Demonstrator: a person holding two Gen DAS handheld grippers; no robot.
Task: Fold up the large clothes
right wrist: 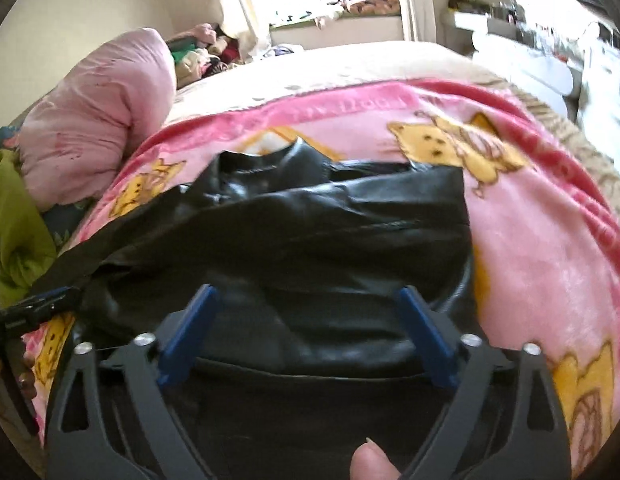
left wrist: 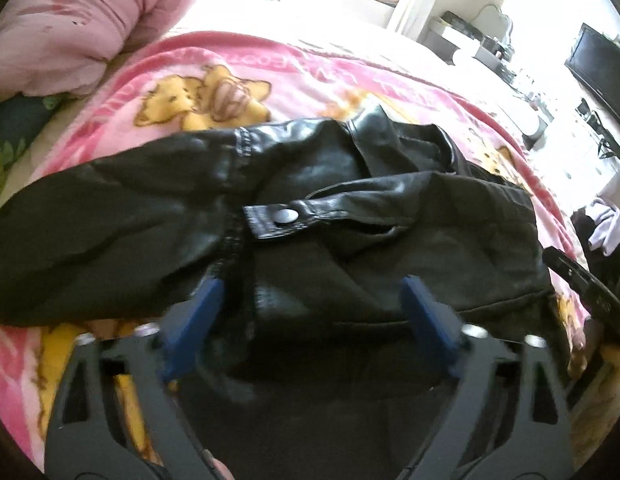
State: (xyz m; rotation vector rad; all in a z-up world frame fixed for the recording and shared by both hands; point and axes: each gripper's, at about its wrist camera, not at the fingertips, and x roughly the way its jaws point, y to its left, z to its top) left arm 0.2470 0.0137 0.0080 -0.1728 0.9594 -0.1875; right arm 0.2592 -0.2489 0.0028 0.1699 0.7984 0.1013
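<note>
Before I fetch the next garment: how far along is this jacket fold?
Partly done: the black leather jacket lies bunched on the pink blanket, one sleeve still splayed. Left gripper and right gripper hover with jaws open, gripping nothing. Tucking and squaring remain.

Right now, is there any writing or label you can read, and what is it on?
Nothing reads for certain.
pink blanket: woven lettering along its dark pink border, perhaps "Dog", too blurred; upside down and unreadable from the left wrist.
black leather jacket: plain snap tab, no text.
</note>
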